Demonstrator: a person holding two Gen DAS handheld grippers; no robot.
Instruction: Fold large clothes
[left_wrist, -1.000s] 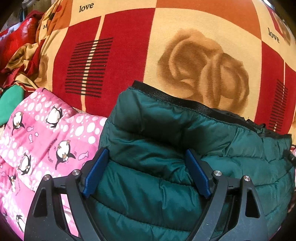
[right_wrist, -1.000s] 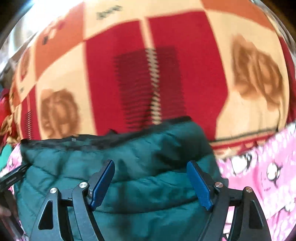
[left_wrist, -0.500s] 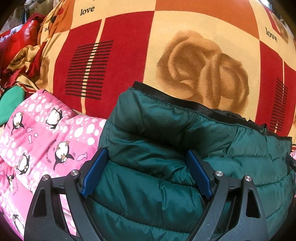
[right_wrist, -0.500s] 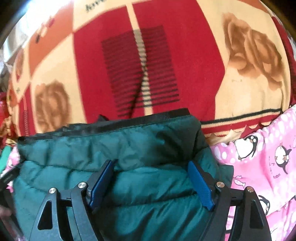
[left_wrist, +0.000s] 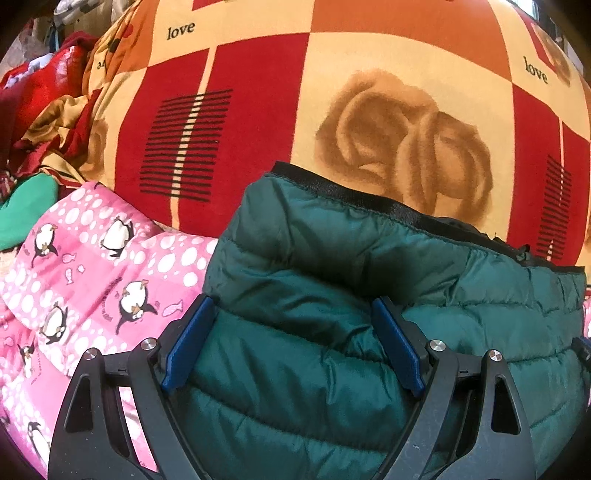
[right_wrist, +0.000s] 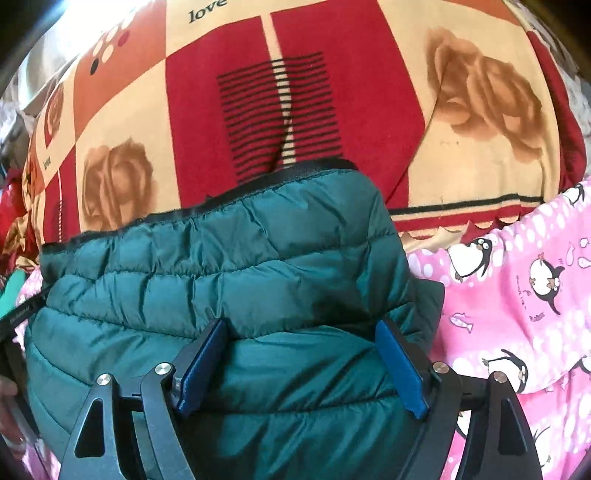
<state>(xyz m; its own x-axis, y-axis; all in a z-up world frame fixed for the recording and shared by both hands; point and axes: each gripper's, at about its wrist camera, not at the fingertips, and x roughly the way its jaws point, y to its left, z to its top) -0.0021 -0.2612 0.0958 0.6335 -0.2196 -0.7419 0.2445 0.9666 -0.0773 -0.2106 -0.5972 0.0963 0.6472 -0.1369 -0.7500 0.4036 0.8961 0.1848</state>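
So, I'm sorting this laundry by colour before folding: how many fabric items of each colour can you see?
Dark green: 1, the quilted jacket
Pink: 1, the penguin-print quilt
Red, orange and cream: 1, the rose-print blanket
Light green: 1, a cloth at the left edge
Red and gold: 1, a crumpled heap, possibly several pieces
Total: 5

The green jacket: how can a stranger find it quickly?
Find the red and cream rose blanket. On its near edge lies the green jacket, beside pink penguin fabric. It alone is plain, puffy and quilted, with black trim.
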